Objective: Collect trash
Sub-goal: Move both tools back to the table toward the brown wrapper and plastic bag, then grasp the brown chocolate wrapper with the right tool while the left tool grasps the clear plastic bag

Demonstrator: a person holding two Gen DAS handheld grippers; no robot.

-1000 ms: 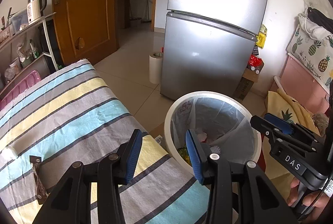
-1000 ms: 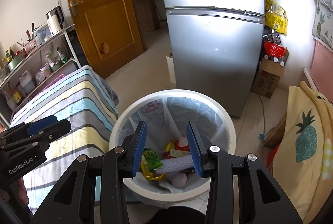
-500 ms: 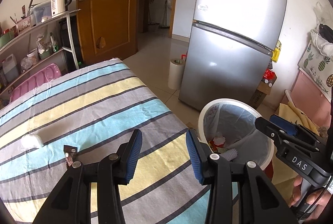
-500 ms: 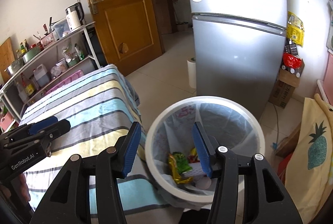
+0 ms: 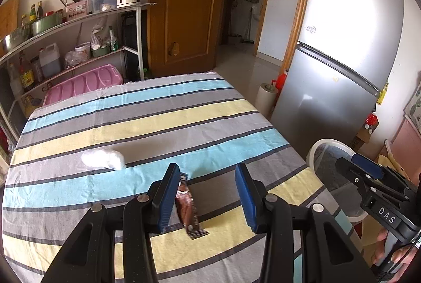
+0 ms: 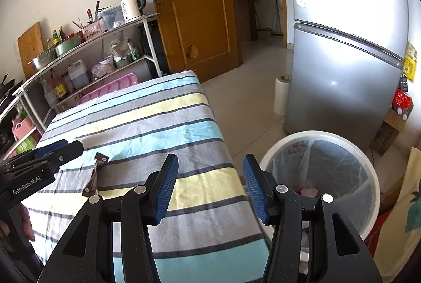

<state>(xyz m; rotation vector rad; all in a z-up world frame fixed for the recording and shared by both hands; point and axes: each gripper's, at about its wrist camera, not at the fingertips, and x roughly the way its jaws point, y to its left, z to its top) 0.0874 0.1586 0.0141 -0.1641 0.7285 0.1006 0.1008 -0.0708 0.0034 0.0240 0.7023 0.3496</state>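
A brown snack wrapper (image 5: 185, 206) lies on the striped tablecloth (image 5: 158, 120), just below my left gripper (image 5: 207, 170). That gripper hangs open over it, with the wrapper close to its left finger. A crumpled white tissue (image 5: 102, 159) rests further left on the cloth. My right gripper (image 6: 210, 164) is open and empty above the table's near right edge. The white bin (image 6: 315, 134) with its clear liner stands on the floor to its right, with trash at the bottom. From the right wrist, the wrapper (image 6: 94, 175) lies by the left gripper (image 6: 63, 148).
A silver fridge (image 5: 342, 72) stands behind the bin, with a paper roll (image 5: 265, 99) on the floor beside it. A shelf rack (image 5: 79, 28) with a kettle, bottles and bowls lines the left wall by a wooden door (image 5: 184, 6). A pineapple-print cloth (image 6: 400, 217) lies right of the bin.
Both grippers have swung left from over the bin to above the table. The right jaws have widened. The wrapper now sits under the left gripper.
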